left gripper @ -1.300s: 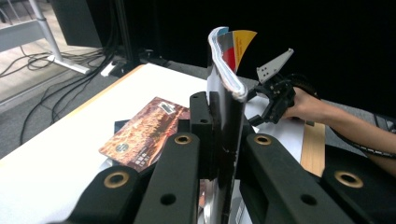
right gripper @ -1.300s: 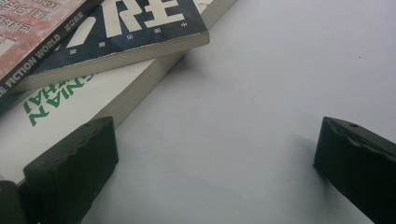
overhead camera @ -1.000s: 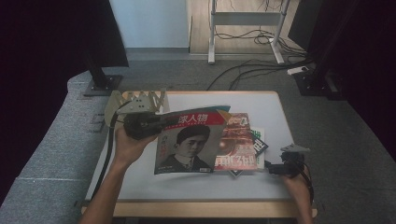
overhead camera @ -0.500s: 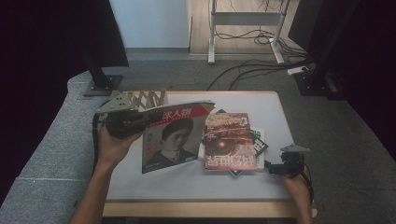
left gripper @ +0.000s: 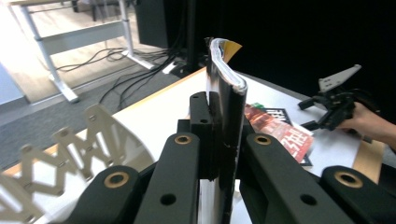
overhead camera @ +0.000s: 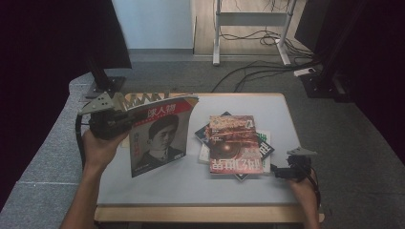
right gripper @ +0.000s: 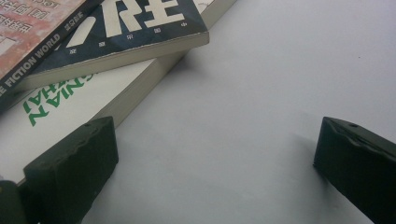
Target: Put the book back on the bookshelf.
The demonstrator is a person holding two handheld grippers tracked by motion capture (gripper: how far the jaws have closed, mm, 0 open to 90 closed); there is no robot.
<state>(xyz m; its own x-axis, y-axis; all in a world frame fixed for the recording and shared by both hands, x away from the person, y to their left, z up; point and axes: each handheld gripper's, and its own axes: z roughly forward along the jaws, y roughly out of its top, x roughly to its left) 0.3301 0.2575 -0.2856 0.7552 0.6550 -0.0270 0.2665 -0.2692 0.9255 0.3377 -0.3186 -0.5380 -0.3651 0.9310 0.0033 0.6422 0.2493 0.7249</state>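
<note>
My left gripper is shut on the left edge of a magazine with a portrait cover and holds it up off the table, nearly upright, at the left. In the left gripper view the magazine's edge rises between the closed jaws. A stack of books and magazines, topped by a red cover, lies at the table's middle right. My right gripper rests open on the table by the stack's near right corner. In the right gripper view its jaws stand wide apart beside a white book under a dark blue one.
A pale zigzag rack stands at the table's back left, just behind the held magazine, and is near in the left gripper view as the rack. The grey tabletop reaches a wooden front edge. Cables and stands lie on the floor beyond.
My left gripper has lifted the portrait magazine off the stack, carried it left and tipped it upright. The right gripper has stayed still.
</note>
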